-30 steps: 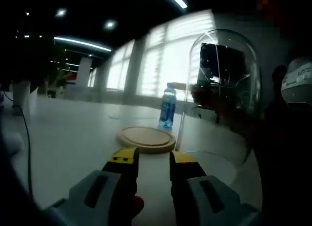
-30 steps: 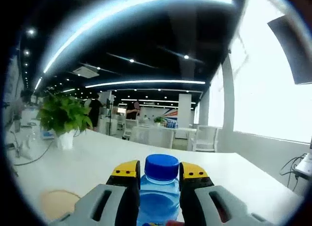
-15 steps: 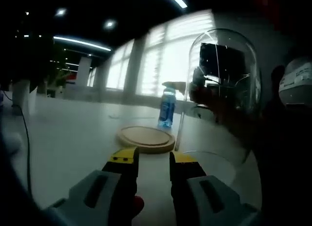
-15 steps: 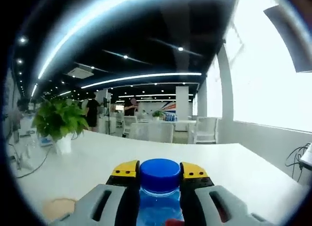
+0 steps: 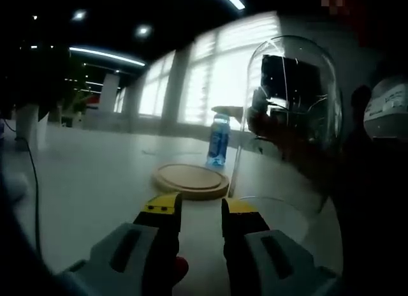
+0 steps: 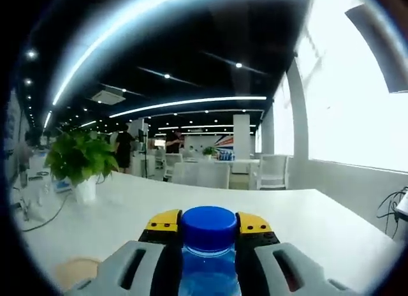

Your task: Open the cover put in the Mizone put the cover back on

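Yellow-tipped jaws of our right gripper (image 6: 206, 224) clamp one bottle (image 6: 207, 261) just under its blue cap (image 6: 209, 221); in the left gripper view we see that same bottle (image 5: 218, 140) held upright, beyond the far edge of the wooden base (image 5: 190, 180) and not over it. Our left gripper (image 5: 201, 207) shows two jaws standing a narrow gap apart with nothing between the tips; something red sits low by the left jaw, but we cannot tell what it is.

We count one round base, lying flat on the white table (image 5: 95, 181), and one glass dome (image 5: 293, 111), lifted off it and hanging tilted to the right of the base, apart from it. The dome's wall partly overlaps our sight of the other gripper behind it.

Farther out, one black cable (image 5: 35, 181) runs along the table. In the right gripper view one potted plant (image 6: 80, 165) stands on the table at the left, and people stand far back in the hall under strip lights.
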The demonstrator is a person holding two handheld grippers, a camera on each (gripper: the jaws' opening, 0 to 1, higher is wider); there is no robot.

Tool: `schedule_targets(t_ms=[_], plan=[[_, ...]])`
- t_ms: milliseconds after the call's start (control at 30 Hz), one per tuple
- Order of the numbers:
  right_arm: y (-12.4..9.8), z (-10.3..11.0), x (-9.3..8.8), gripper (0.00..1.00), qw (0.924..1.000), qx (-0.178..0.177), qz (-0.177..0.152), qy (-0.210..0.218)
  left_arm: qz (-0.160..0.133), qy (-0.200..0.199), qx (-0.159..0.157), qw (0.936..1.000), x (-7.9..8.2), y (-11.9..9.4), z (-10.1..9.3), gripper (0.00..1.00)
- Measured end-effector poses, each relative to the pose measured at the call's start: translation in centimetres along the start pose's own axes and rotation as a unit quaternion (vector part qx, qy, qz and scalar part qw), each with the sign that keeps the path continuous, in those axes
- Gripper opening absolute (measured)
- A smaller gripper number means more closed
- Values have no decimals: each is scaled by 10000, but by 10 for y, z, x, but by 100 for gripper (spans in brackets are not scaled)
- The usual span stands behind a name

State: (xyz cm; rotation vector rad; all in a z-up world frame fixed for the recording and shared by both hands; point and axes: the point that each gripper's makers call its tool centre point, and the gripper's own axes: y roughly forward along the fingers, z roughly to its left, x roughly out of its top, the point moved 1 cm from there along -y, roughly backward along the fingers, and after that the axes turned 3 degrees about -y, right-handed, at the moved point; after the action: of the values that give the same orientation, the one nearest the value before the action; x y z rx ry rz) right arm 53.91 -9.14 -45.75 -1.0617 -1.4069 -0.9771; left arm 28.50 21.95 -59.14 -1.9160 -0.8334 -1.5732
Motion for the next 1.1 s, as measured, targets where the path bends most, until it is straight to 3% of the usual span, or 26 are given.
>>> schedule_targets(t_ms=[600,967,1100], plan=[[2,-1,1,24,9999,-127,46,40,-11,-55,29,10000,0,-1,1,19],[0,20,8,24,9996,230,9,-161,21,-83,59,9999,-1,0,3,19],[-2,28,16,24,9991,408,-84,-45,26,-87,61,9999,-1,0,3,19]])
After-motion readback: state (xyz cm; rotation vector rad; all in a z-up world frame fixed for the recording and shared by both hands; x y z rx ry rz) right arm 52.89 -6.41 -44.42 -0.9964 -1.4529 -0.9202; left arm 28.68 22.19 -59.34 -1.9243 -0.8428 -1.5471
